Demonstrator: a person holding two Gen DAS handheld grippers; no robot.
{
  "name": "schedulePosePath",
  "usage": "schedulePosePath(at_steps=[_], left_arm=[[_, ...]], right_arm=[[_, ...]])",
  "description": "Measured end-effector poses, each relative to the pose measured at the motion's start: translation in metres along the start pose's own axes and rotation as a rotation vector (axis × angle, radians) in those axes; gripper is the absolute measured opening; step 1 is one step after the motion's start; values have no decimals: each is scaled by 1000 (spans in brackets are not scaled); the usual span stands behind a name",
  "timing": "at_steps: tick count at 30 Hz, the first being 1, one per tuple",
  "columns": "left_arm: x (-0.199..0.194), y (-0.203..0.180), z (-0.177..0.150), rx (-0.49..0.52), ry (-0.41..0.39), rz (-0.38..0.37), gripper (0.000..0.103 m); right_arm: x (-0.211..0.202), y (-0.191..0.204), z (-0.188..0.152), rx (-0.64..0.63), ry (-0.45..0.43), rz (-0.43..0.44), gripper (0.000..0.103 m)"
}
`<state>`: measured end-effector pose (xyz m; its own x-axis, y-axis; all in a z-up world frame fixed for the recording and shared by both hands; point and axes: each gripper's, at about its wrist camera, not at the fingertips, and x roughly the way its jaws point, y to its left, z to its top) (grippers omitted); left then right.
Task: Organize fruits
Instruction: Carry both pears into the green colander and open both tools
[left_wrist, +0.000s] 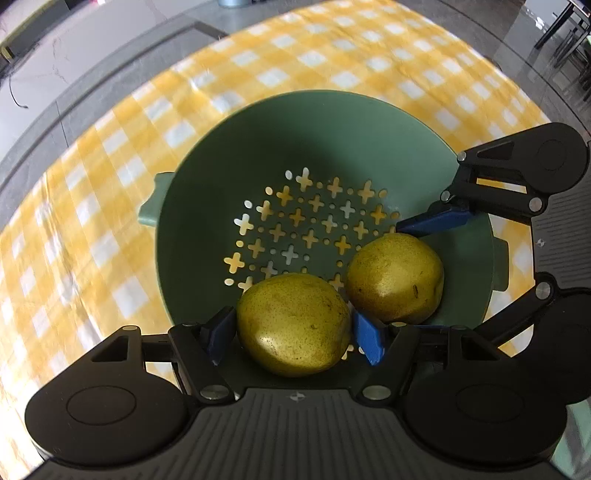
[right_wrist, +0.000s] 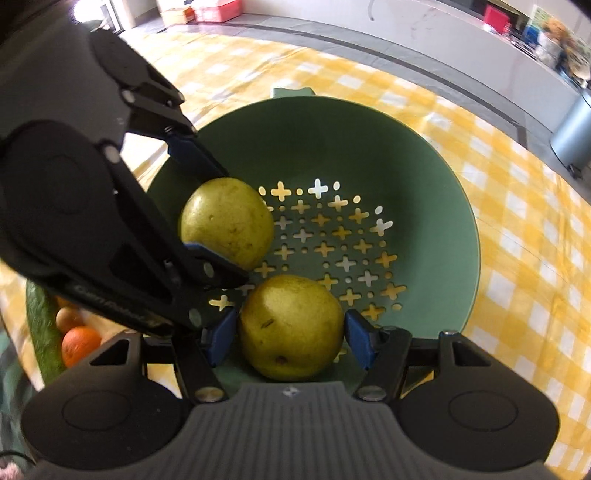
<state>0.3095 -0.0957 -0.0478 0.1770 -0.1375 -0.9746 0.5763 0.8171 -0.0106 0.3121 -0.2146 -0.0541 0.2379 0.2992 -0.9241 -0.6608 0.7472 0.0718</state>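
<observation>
A green colander (left_wrist: 258, 133) (right_wrist: 424, 177) with cross-shaped holes stands on a yellow checked cloth (left_wrist: 92, 206). Both grippers reach down into it side by side. My left gripper (left_wrist: 295, 332) is shut on a yellow-green pear (left_wrist: 291, 325), with a blue pad on each side of it. My right gripper (right_wrist: 290, 339) is shut on a second pear (right_wrist: 291, 328). In the left wrist view that right gripper (left_wrist: 421, 273) comes in from the right around its pear (left_wrist: 395, 277). In the right wrist view the left gripper (right_wrist: 225, 225) enters from the left, clamping its pear (right_wrist: 227, 221). Whether the pears touch the colander's floor I cannot tell.
At the lower left of the right wrist view a container with a green edge (right_wrist: 40, 317) holds an orange (right_wrist: 79, 343) and other round fruit. A grey bin (right_wrist: 570, 136) stands on the floor beyond the table. The cloth extends well past the colander on all sides.
</observation>
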Motion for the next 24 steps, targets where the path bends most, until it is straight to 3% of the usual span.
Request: schedulePosePath(at_steps=[8,17,24], left_arm=[[4,-2,-4,23,103,27,79],[14,1,-4,-22,82,31,79],[7,-1,-1,-77,27,25,79]], right_arm=[[-7,21,14,-50,34,66,61],[-9,20,41,-31,54,21,62],[-17,12,45,-23,39,-26,76]])
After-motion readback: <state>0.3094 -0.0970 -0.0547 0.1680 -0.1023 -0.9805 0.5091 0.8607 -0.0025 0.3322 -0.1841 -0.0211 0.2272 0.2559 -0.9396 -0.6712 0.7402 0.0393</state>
